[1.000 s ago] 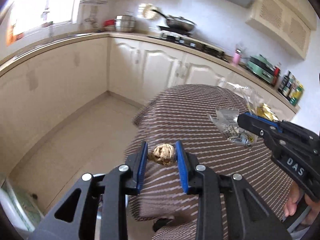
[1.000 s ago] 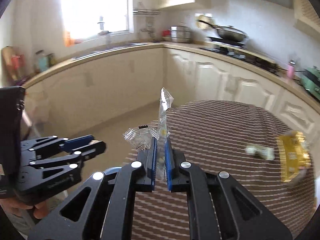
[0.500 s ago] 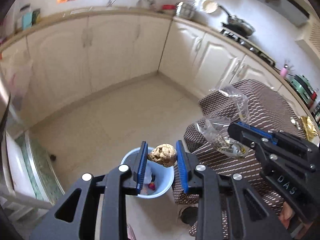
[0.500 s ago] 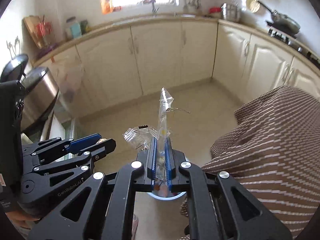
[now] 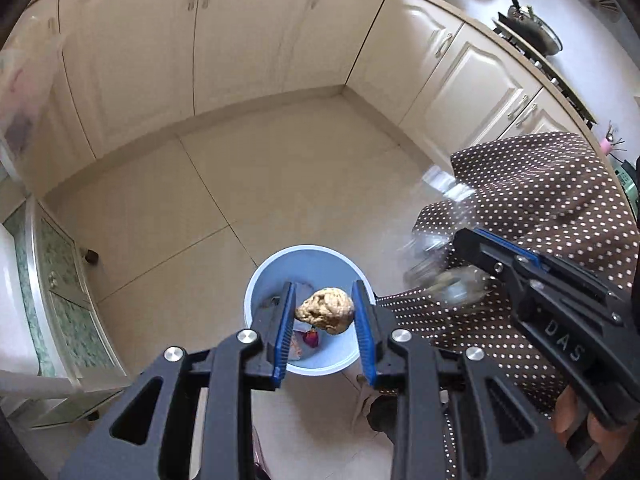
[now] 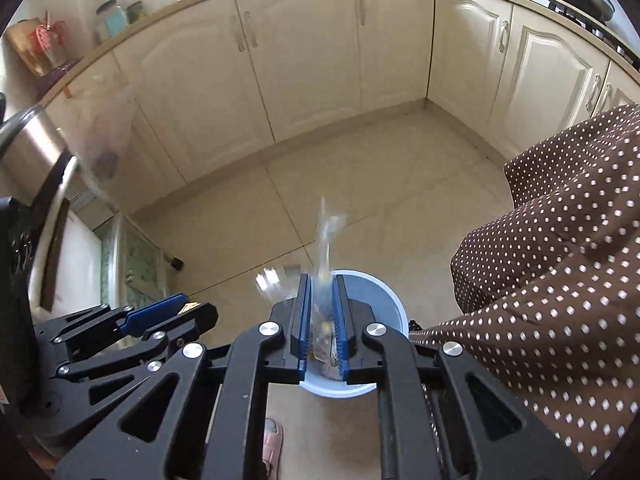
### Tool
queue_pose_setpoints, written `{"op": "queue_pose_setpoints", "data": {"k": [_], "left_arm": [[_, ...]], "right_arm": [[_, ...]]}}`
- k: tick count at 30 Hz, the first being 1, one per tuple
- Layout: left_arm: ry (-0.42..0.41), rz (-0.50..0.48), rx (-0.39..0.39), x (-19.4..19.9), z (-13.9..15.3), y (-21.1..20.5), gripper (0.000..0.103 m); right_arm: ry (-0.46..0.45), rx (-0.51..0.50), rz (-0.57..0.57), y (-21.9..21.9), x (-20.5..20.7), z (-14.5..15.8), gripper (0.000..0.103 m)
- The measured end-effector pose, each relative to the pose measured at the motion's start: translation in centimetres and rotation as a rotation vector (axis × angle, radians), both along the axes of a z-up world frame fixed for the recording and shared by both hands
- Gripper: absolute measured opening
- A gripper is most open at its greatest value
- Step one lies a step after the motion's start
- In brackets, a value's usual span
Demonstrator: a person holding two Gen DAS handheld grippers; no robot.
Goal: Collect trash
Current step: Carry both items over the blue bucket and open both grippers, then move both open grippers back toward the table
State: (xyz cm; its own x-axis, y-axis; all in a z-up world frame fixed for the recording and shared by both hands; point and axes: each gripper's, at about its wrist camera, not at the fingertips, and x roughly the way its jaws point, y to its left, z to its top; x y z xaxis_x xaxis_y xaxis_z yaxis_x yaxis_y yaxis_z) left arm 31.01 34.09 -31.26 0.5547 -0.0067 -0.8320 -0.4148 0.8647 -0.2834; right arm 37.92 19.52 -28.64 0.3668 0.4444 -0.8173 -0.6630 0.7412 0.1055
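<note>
Left wrist view looks steeply down at a pale blue bin (image 5: 264,280) standing on the tiled floor, just beside the hanging edge of a brown dotted tablecloth (image 5: 540,184). The left gripper (image 5: 325,312) is clamped on a crumpled tan lump (image 5: 326,310), its blue pads pressing both sides, and the lump hangs directly over the bin's mouth, where some scraps already lie at the bottom. To the right in this view, the right gripper (image 5: 464,248) carries a clear plastic bag (image 5: 436,276), smeared by motion, near the bin's right rim.

From the right wrist view, the right gripper (image 6: 322,312) is also over the bin (image 6: 394,308), and its jaws are opening; the plastic bag (image 6: 325,264) is between the narrow pads, its upper end sticking out beyond the tips. Whether the pads still pinch it is hard to tell.

The step in hand is the drop: both pieces of trash are above the bin. Next, the right jaws need to part enough for the light film to fall free, since it may cling to a pad. The left jaws then need to spread so the lump falls inside the rim.
</note>
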Motion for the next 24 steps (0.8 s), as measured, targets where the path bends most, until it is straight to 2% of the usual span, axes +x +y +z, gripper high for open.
{"op": "queue_pose_setpoints", "data": {"k": [3,7,9,14,18,24], "left_arm": [[0.008,-0.007,-0.002,1.0,-0.6,0.0,0.027],[0.012,-0.018,-0.012,2.1,-1.2,-0.1,0.027],[0.017,-0.028,-0.015,2.7,-1.6,-0.3,0.027],[0.019,-0.046,-0.018,3.6,-1.7,-1.1,0.027],[0.014,-0.058,-0.012,4.0,-1.3,-1.6,0.027],[-0.001,-0.076,-0.005,4.7,-0.2,-2.4,0.028]], "right_arm": [[0.017,-0.009,-0.011,0.3,1.0,-1.2,0.024],[0.012,-0.023,-0.022,-0.2,1.2,-1.7,0.030],[-0.006,-0.040,-0.030,-0.4,1.1,-1.8,0.037],[-0.060,-0.077,-0.059,-1.3,1.3,-1.7,0.039],[-0.114,-0.090,-0.083,-2.0,1.3,-0.7,0.046],[-0.172,-0.051,-0.109,-3.3,1.2,1.3,0.049]]}}
